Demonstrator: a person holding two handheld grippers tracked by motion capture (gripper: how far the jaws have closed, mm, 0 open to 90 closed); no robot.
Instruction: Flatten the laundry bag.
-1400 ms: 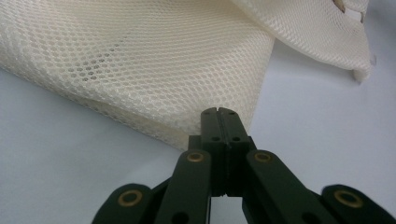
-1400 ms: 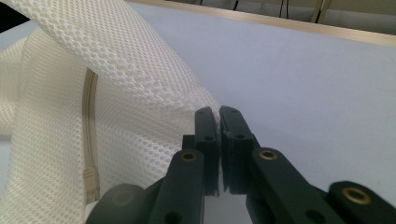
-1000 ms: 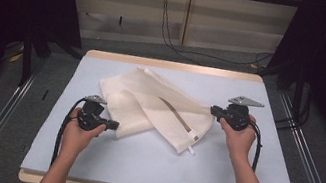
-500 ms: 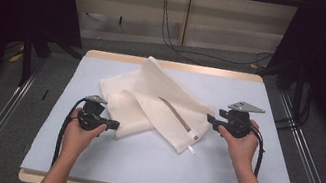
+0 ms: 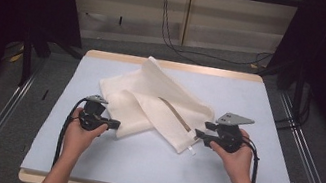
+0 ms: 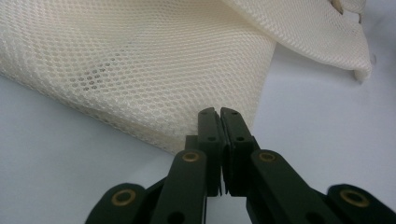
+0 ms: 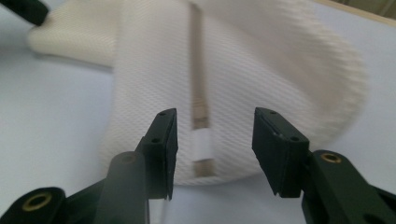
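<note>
Left gripper [image 6: 219,114] clamps mesh bag [image 5: 159,101] corner; right gripper [image 7: 212,149] released, jaws just narrowing. Soft, limp; grab zipper end.

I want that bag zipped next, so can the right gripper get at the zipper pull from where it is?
Probably yes. The right gripper stands open, its jaws having just closed a little, and the white zipper pull lies between them at the mesh bag's near edge, with nothing in front of it.

No readable text, label, brand, number or sign anywhere.
</note>
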